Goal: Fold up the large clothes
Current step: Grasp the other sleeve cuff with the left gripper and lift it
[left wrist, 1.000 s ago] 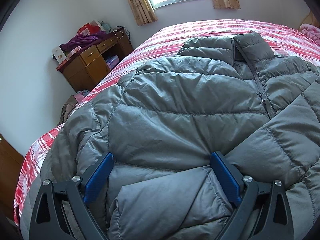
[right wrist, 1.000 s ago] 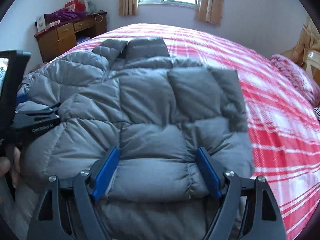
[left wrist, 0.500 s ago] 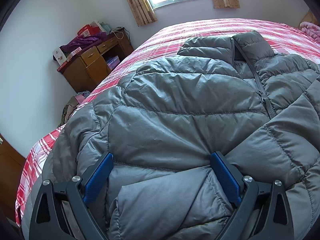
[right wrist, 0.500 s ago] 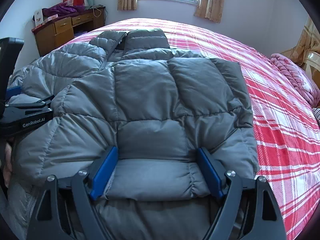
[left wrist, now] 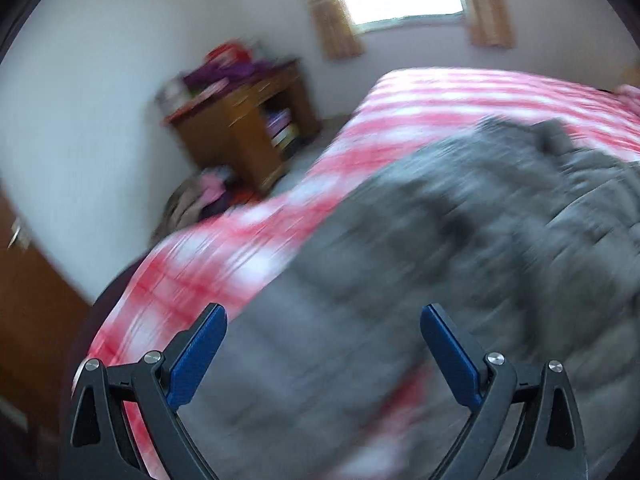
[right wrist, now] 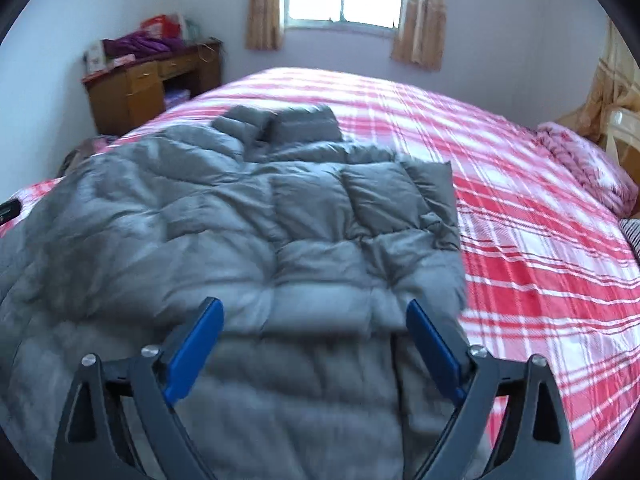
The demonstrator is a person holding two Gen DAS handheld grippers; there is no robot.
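A grey quilted puffer jacket (right wrist: 240,220) lies spread on the red and white plaid bed (right wrist: 520,220), collar toward the window, with one side folded inward over its front. My right gripper (right wrist: 314,304) hovers over the jacket's near hem. Its jaws are opening, and its blue pads stand apart from the fabric lying between them. The left wrist view is heavily blurred. There my left gripper (left wrist: 323,312) is open and holds nothing, over the left edge of the jacket (left wrist: 460,220) where the bed cover (left wrist: 224,256) shows.
A wooden desk (right wrist: 140,88) piled with clothes stands at the far left wall under the window side. Clothes lie heaped on the floor (left wrist: 200,196) beside the bed. A pink blanket (right wrist: 580,160) sits at the bed's right edge. Brown wooden furniture (left wrist: 24,300) is close on the left.
My left gripper has swung quickly leftward and up, off the jacket's middle to its left edge. My right gripper has widened, drawn back and risen from the fold it was around.
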